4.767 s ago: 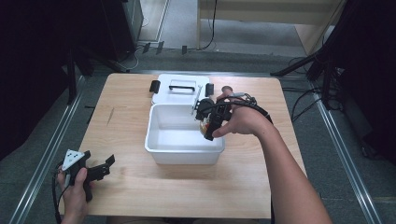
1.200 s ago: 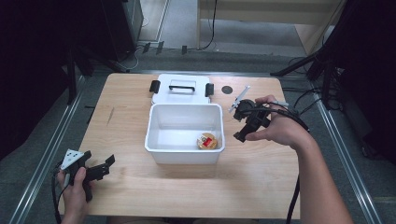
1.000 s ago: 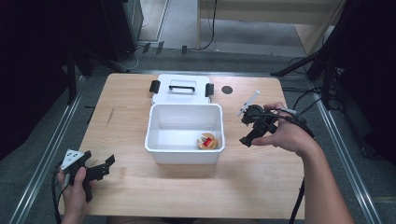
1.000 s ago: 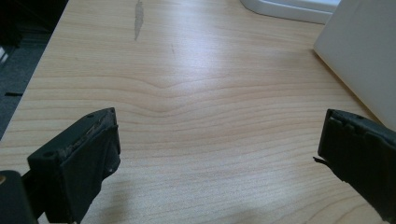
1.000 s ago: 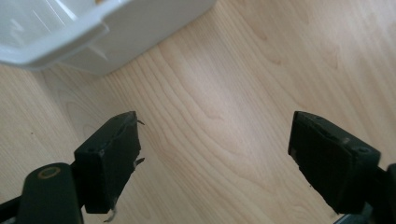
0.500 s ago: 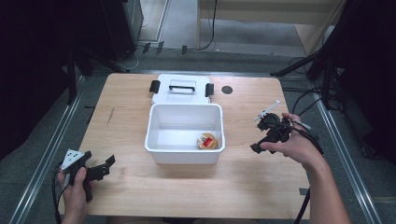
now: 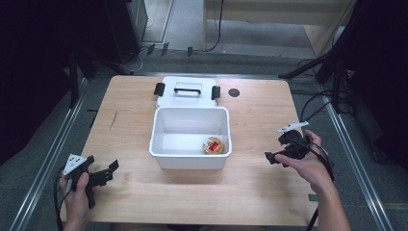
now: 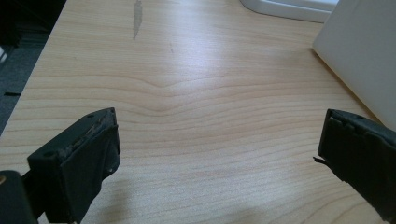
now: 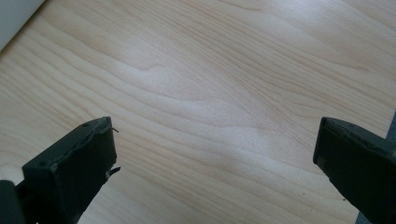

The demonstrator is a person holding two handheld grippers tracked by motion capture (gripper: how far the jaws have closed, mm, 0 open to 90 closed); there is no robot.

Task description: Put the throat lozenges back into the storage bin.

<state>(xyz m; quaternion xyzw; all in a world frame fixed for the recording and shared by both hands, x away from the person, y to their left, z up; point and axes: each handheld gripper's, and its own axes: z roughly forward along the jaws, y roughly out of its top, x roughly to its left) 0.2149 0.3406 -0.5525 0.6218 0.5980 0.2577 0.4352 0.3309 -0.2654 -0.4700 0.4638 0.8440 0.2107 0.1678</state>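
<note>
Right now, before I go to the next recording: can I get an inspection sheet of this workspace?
Surface: wooden table, one dark streak near the left side.
Job's things: white bin holding a small round snack pack; white lid lying behind the bin.
Clutter: nothing seen.
Grippers: left hand-held gripper open, empty; right hand-held gripper open, empty.
Cables: black cable trailing from the right hand-held gripper.
Surroundings: grey floor, stand legs.

A lab-type recording setup: a lone wooden table [image 7: 144,120] on grey floor, ringed by dark stands [image 7: 332,72] and floor cables [image 7: 308,103].
</note>
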